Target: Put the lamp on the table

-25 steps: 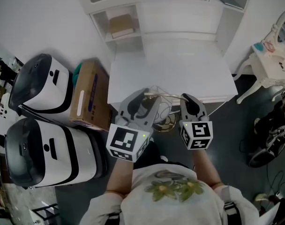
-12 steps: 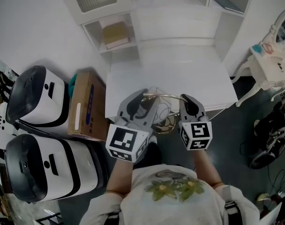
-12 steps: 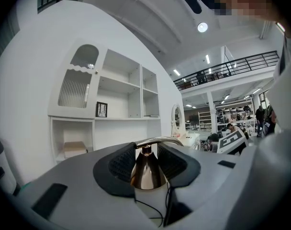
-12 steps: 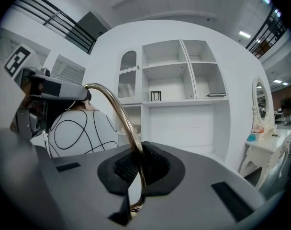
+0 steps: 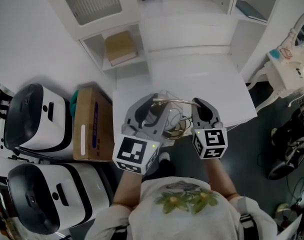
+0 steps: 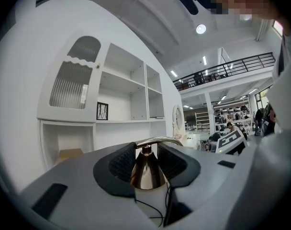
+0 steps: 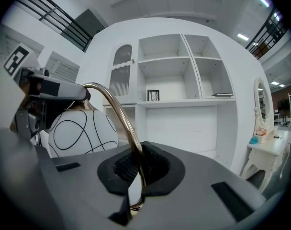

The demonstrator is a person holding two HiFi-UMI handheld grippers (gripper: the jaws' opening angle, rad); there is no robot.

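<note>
At the near edge of the surface (image 5: 192,79), the left tool (image 6: 147,159) grips the lamp (image 7: 81,131) by its brass cone, the right tool (image 7: 138,169) by its thin arm, and smooth metal could slip, dropping it short.

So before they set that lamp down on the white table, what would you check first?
1. Left tongs gripping the lamp's copper cap: ok.
2. Right tongs gripping the curved brass stem: ok.
3. White table bare where the head view shows it: ok.
4. Lamp base over the table top rather than short of its edge: cannot tell, the tongs hide most of it.
5. Thin black cord hanging free of snags: cannot tell, its end is out of sight.
</note>
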